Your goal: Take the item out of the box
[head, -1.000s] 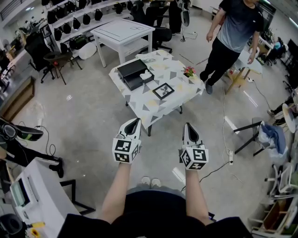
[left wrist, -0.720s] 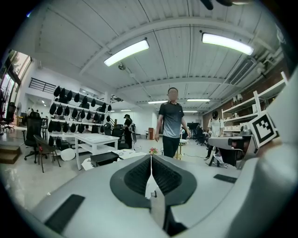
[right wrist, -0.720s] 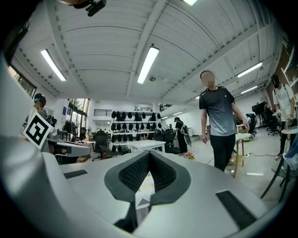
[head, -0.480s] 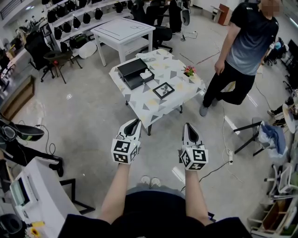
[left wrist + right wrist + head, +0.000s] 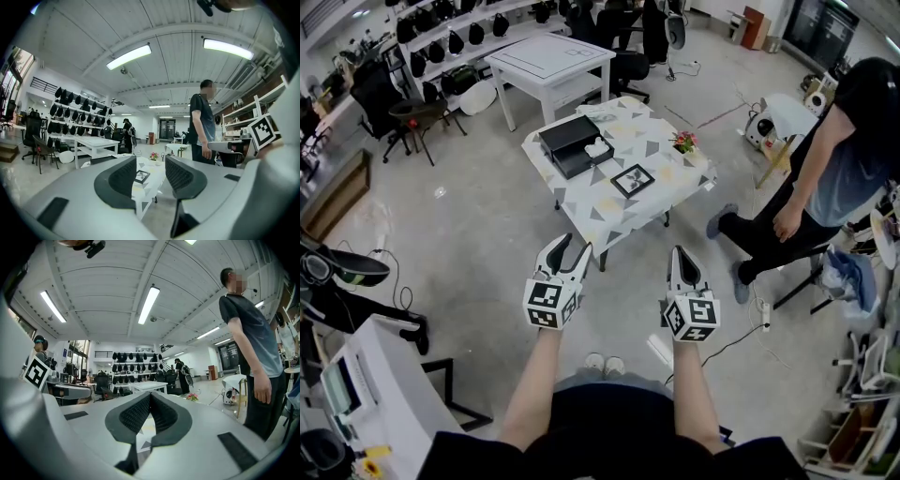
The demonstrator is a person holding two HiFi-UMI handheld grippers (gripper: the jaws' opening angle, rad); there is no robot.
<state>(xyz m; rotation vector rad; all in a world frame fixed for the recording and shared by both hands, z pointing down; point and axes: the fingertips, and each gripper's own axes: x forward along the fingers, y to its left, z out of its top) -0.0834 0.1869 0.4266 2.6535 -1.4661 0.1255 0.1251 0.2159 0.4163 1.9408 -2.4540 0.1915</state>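
A black open box (image 5: 572,144) lies at the far left of a small table with a patterned cloth (image 5: 647,192), and a white item (image 5: 596,149) sits at its right side. My left gripper (image 5: 569,252) hangs in the air well short of the table, jaws opening, with nothing between them (image 5: 150,176). My right gripper (image 5: 682,259) is level with it to the right, shut and empty (image 5: 149,411). Both point toward the table.
A framed picture (image 5: 630,181) and a small flower pot (image 5: 682,143) stand on the table. A person (image 5: 825,178) bends at the right, close to the table. A white table (image 5: 549,66) and chairs stand behind. A white machine (image 5: 366,394) is at my near left.
My left gripper's jaws have opened from shut. The person at the right has walked from the far side toward the near right and bent down.
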